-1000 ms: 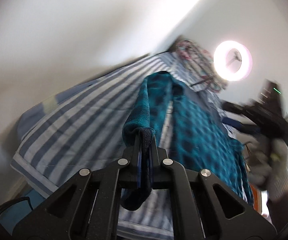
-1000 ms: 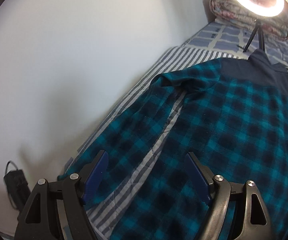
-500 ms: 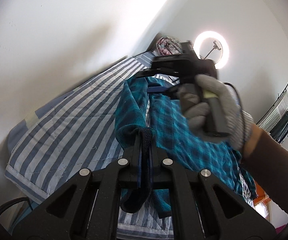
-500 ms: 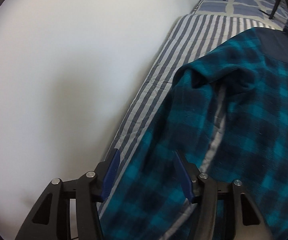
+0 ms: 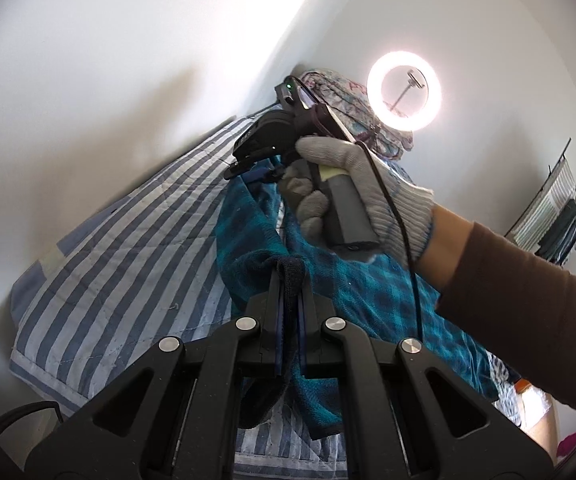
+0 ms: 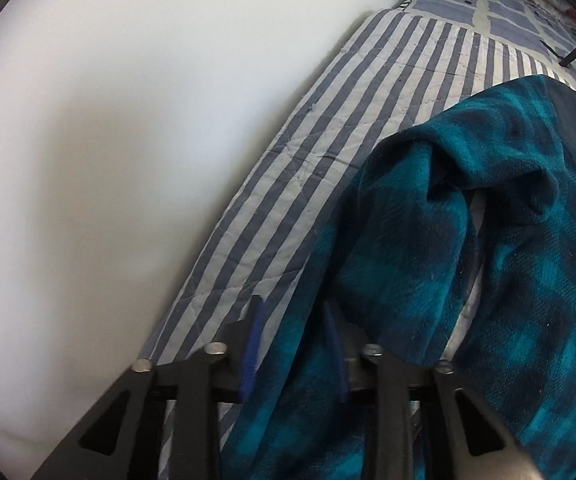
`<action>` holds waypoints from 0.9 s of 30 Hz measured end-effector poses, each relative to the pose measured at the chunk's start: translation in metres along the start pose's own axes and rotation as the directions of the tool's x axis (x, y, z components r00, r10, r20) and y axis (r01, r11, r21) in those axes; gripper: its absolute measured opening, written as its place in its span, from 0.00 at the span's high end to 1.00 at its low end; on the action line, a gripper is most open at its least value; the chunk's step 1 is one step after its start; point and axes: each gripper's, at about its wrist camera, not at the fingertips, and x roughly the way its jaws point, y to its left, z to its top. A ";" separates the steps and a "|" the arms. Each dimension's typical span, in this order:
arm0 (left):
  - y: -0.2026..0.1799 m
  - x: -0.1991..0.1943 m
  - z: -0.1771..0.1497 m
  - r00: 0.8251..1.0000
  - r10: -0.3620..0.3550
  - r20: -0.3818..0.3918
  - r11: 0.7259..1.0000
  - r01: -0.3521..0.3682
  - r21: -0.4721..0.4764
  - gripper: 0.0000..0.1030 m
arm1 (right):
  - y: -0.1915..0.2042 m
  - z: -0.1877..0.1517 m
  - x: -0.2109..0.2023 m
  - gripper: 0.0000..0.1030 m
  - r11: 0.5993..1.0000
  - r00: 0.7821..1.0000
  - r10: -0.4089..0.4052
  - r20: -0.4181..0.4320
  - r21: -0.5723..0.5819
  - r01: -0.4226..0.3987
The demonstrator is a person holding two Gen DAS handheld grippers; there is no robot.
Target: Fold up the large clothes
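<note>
A teal and black plaid shirt lies on a blue and white striped quilt. My left gripper is shut on the dark cuff of the shirt's sleeve and holds it up off the quilt. My right gripper is partly closed, its blue pads on either side of the sleeve's edge, with a gap still between them. In the left wrist view the right gripper, held in a gloved hand, sits farther along the sleeve.
A white wall runs along the quilt's left edge. A lit ring light stands at the far end beside a folded patterned blanket. A clothes rack is at the right.
My right gripper has moved down and left onto the sleeve near the quilt's wall side and its jaws have narrowed around the cloth. My left gripper still holds the cuff.
</note>
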 end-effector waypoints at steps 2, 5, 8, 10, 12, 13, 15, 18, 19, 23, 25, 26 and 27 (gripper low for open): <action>-0.005 0.001 -0.001 1.000 0.000 -0.003 1.000 0.000 0.024 0.98 | 0.000 0.000 0.000 0.98 1.000 1.000 0.019 0.015 0.017 -0.020; -0.020 -0.001 -0.005 1.000 -0.007 -0.007 0.997 0.008 0.077 0.98 | -0.007 -0.001 -0.018 1.00 0.997 0.996 0.063 0.062 0.039 -0.065; -0.034 0.004 -0.009 1.000 -0.014 -0.020 0.992 0.017 0.126 0.98 | -0.020 -0.005 -0.043 1.00 0.993 0.989 0.097 0.115 0.052 -0.103; -0.047 0.008 -0.013 0.999 -0.020 -0.028 0.985 0.025 0.169 0.98 | -0.032 -0.006 -0.061 1.00 0.990 0.983 0.113 0.148 0.061 -0.123; -0.058 0.013 -0.016 0.999 -0.023 -0.038 0.977 0.030 0.210 0.98 | -0.045 -0.011 -0.080 1.00 0.987 0.975 0.127 0.183 0.078 -0.143; -0.063 0.016 -0.018 0.999 -0.024 -0.043 0.973 0.033 0.228 0.98 | -0.055 -0.015 -0.091 1.00 0.983 0.969 0.138 0.204 0.094 -0.160; -0.073 0.024 -0.022 0.998 -0.024 -0.058 0.962 0.039 0.270 0.98 | -0.072 -0.022 -0.110 1.00 0.978 0.961 0.146 0.236 0.113 -0.176; -0.086 0.033 -0.031 0.996 -0.025 -0.082 0.946 0.050 0.322 0.98 | -0.099 -0.037 -0.133 1.00 0.975 0.955 0.132 0.265 0.137 -0.173; -0.089 0.037 -0.034 0.995 -0.023 -0.094 0.939 0.054 0.340 0.98 | -0.111 -0.043 -0.139 1.00 0.972 0.953 0.135 0.272 0.153 -0.181; -0.099 0.050 -0.047 0.991 -0.007 -0.137 0.909 0.064 0.412 0.98 | -0.163 -0.070 -0.140 1.00 0.952 0.951 0.138 0.278 0.228 -0.205; -0.102 0.056 -0.053 0.986 -0.004 -0.167 0.898 0.077 0.433 0.98 | -0.175 -0.078 -0.136 1.00 0.942 0.952 0.142 0.273 0.257 -0.214; -0.102 0.060 -0.057 0.983 0.007 -0.182 0.893 0.076 0.443 0.98 | -0.190 -0.068 -0.129 1.00 0.939 0.953 0.142 0.269 0.269 -0.215; -0.105 0.059 -0.060 0.981 0.009 -0.194 0.892 0.080 0.445 0.98 | -0.197 -0.073 -0.124 1.00 0.937 0.953 0.143 0.266 0.275 -0.217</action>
